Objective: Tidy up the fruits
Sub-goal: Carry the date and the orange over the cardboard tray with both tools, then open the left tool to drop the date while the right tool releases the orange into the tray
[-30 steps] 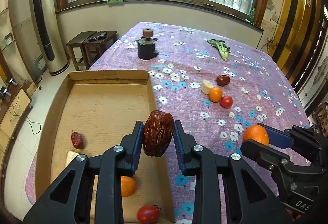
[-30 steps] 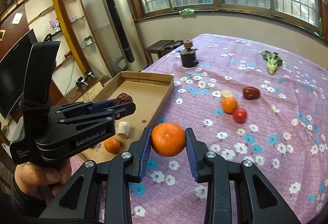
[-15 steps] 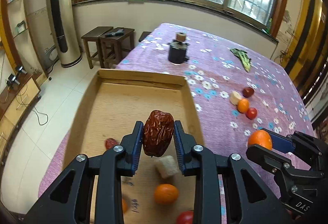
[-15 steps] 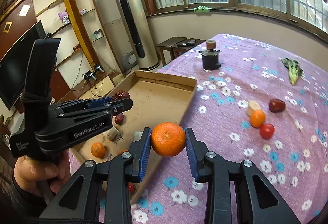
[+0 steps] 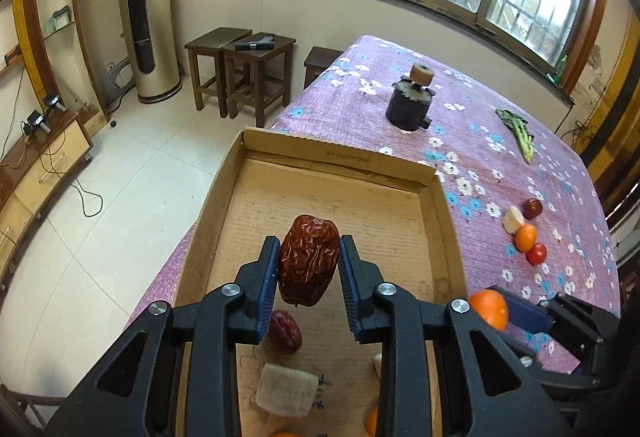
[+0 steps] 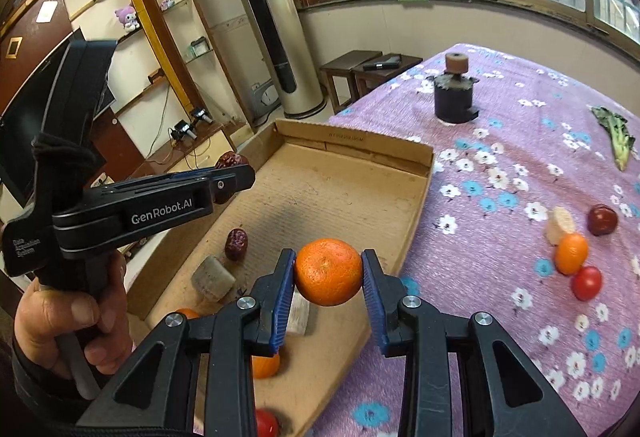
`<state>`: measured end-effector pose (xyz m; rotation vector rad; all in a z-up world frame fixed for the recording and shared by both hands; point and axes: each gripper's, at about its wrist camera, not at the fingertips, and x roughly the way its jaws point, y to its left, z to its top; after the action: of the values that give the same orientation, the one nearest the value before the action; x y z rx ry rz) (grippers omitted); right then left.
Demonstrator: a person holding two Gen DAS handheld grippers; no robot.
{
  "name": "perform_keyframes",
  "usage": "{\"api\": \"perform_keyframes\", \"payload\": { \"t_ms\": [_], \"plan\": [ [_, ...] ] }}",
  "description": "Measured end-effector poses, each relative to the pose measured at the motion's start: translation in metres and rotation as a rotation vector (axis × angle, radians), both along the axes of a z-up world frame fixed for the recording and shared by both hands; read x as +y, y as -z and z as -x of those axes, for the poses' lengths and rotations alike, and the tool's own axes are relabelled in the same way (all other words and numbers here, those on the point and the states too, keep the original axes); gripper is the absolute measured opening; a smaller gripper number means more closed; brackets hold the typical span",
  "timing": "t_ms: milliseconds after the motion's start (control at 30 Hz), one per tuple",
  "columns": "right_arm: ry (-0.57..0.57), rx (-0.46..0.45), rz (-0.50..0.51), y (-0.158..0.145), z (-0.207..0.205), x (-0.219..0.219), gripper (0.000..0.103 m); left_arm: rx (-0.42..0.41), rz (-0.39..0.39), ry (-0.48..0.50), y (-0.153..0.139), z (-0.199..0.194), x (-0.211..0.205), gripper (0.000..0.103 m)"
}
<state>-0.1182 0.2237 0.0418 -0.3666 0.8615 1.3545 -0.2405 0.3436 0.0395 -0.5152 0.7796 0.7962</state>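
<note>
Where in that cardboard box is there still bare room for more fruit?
The far half of the cardboard box, up to its back wall, is bare. The near end is crowded: a red date, pale chunks, an orange and a tomato.

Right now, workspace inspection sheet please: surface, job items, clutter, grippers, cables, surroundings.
Surface: table under purple floral cloth.
Job's things: cardboard tray holds a red date, pale chunks, oranges, a tomato; a loose group of date, pale chunk, orange, tomato sits on the cloth.
Clutter: dark cylindrical device; leafy green vegetable.
Grippers: left gripper shut on a red date above the tray; right gripper shut on an orange.
Cables: cords on the floor by the low cabinet.
Surroundings: wooden stools, tower air conditioner, barred windows.
</note>
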Motion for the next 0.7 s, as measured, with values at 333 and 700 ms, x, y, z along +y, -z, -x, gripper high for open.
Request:
{"api": "perform_keyframes", "payload": {
  "t_ms": [333, 700],
  "plan": [
    [-0.044, 0.007, 0.097, 0.037, 0.003, 0.038, 0.033, 0.118, 0.069, 0.007, 0.038, -0.025, 0.017, 0.027],
    [-0.078, -0.027, 0.136, 0.047, 0.009, 0.047, 0.047, 0.157, 0.065, -0.011, 0.041, -0.024, 0.013, 0.046]
  ]
}}
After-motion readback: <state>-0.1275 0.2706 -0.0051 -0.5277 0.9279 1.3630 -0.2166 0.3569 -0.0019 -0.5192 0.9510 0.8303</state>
